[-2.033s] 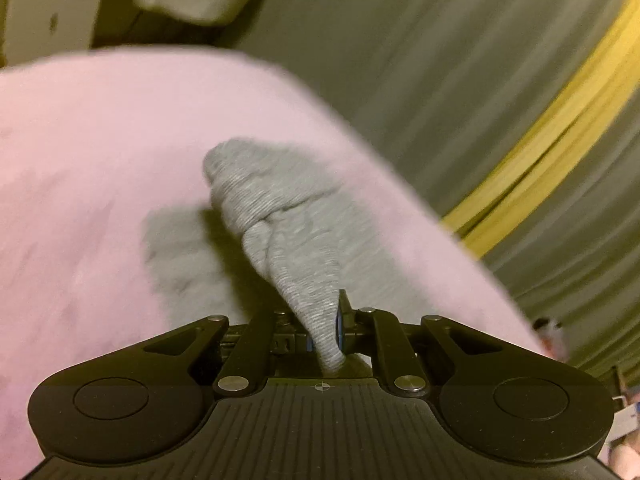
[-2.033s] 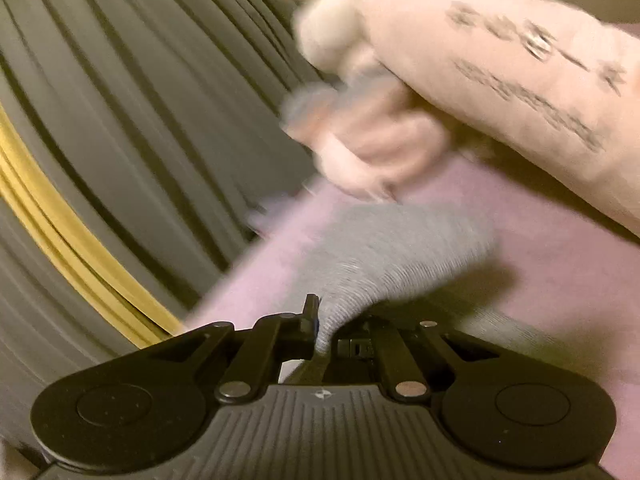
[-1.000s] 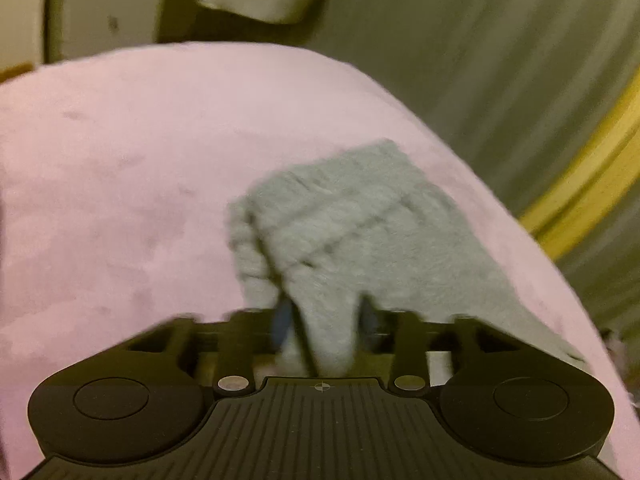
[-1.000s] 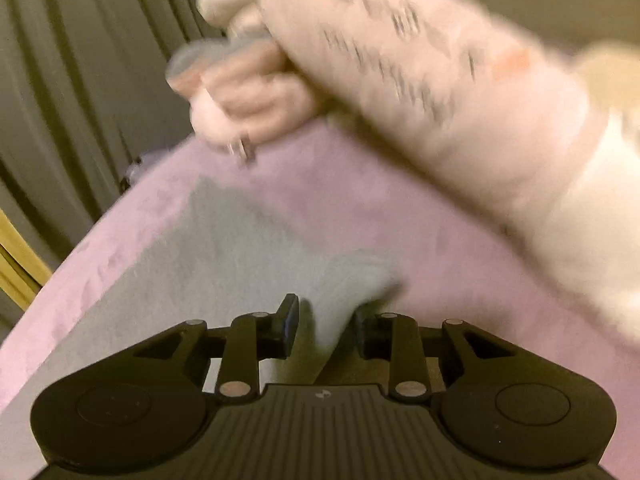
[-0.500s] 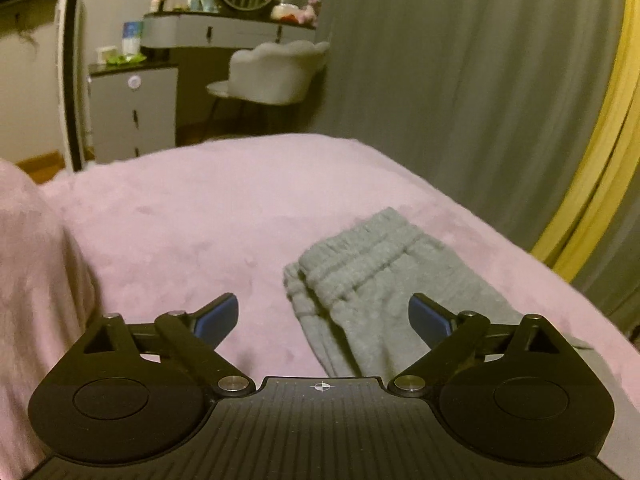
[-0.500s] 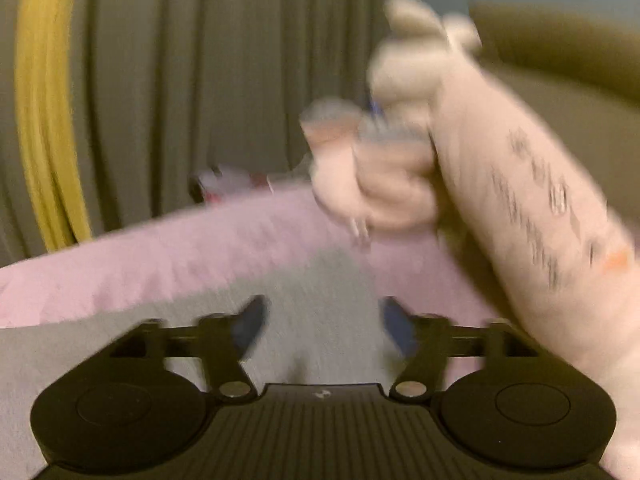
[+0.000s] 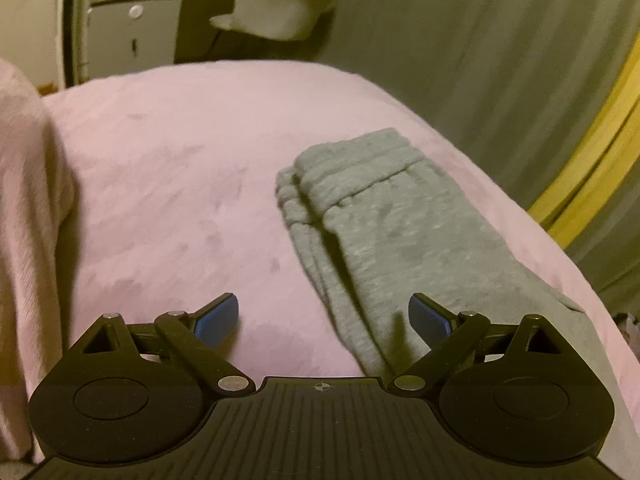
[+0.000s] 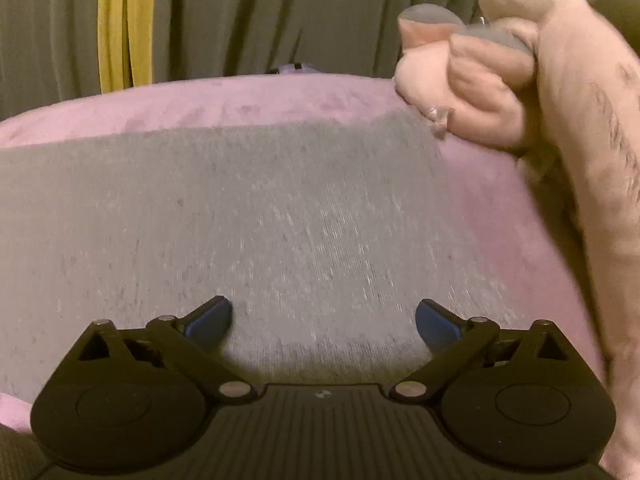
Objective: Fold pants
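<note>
Grey pants [image 7: 384, 220] lie folded on a pink bed cover [image 7: 180, 184], the ribbed waistband end at the far side. My left gripper [image 7: 324, 318] is open and empty, just above the near end of the pants. In the right wrist view the grey pants [image 8: 256, 216] spread flat across the cover. My right gripper [image 8: 322, 320] is open and empty, low over the cloth.
A pink plush toy [image 8: 560, 120] lies at the right of the bed cover [image 8: 200, 100]. Grey curtains with a yellow strip [image 8: 124, 24] hang behind the bed. A white chair [image 7: 280, 8] and a cabinet [image 7: 132, 40] stand beyond the bed's far edge.
Both grippers were shut on the grey pants, laid the cloth down on the bed and opened. Both have since drawn back a little from the folded pants.
</note>
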The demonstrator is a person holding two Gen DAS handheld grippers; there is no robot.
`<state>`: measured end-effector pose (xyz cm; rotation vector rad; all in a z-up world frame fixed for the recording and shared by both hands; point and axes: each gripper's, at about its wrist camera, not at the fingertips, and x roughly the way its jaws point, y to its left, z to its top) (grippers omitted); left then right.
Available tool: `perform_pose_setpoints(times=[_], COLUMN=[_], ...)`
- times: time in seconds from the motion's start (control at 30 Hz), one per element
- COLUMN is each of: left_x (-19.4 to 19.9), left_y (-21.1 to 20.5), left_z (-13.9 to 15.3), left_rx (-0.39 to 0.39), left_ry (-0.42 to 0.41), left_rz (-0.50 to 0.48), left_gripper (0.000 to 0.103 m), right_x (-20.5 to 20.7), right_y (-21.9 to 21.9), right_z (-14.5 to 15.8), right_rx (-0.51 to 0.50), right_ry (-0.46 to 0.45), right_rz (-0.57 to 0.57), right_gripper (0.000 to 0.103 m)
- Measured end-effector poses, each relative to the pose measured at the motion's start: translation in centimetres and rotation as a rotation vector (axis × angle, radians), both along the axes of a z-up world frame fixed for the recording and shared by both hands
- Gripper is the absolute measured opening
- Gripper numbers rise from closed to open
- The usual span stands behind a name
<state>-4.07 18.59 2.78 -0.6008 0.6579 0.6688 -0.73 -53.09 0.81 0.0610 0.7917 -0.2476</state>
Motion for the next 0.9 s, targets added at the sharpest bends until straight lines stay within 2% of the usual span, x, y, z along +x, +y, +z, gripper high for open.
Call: perform_pose_setpoints(times=[0.13,0.23,0.33,0.4,0.5,0.63,0.67,0.7,0.9], left_x=[-0.3,0.1,0.8,1.9,3.9,7.4,8.3,8.9,12.0], left_y=[-0.1,-0.9,-2.7,-5.2,-9.4,-15.5,-17.1,-18.3,-28.3], left_z=[0.2,0.5,1.5,2.4,2.9,1.3,0.6,0.0,-2.3], left_rx=[0.003,0.037,0.076,0.114,0.140,0.134,0.135,0.141,0.219], left_ry=[-0.001,0.013,-0.011,-0.035,-0.055,0.000,0.014,0.031,0.056], left_rz=[0.005,-0.029,-0.109,-0.221,-0.406,-0.613,-0.660,-0.686,-0.930], left_gripper=[0.096,0.096,0.096,0.096,0.097,0.097,0.097,0.097,0.096], right_x=[-0.6,-0.6,-1.6,-1.5,0.5,3.7,3.4,3.3,3.3], right_y=[-2.3,-3.9,-2.9,-1.4,0.6,0.5,0.4,0.1,0.2], right_z=[0.6,1.5,2.6,2.7,1.5,-2.1,-2.5,-2.6,-2.6], right_rx=[-0.115,-0.107,-0.045,0.002,0.014,-0.019,-0.029,-0.017,-0.013], right_ry=[-0.016,-0.007,-0.124,-0.183,-0.174,-0.075,-0.138,-0.154,-0.163], right_rz=[-0.259,-0.354,-0.244,-0.119,0.032,0.028,0.030,0.024,0.026], right_gripper=[0.099,0.099,0.099,0.099,0.099,0.099,0.099,0.099,0.099])
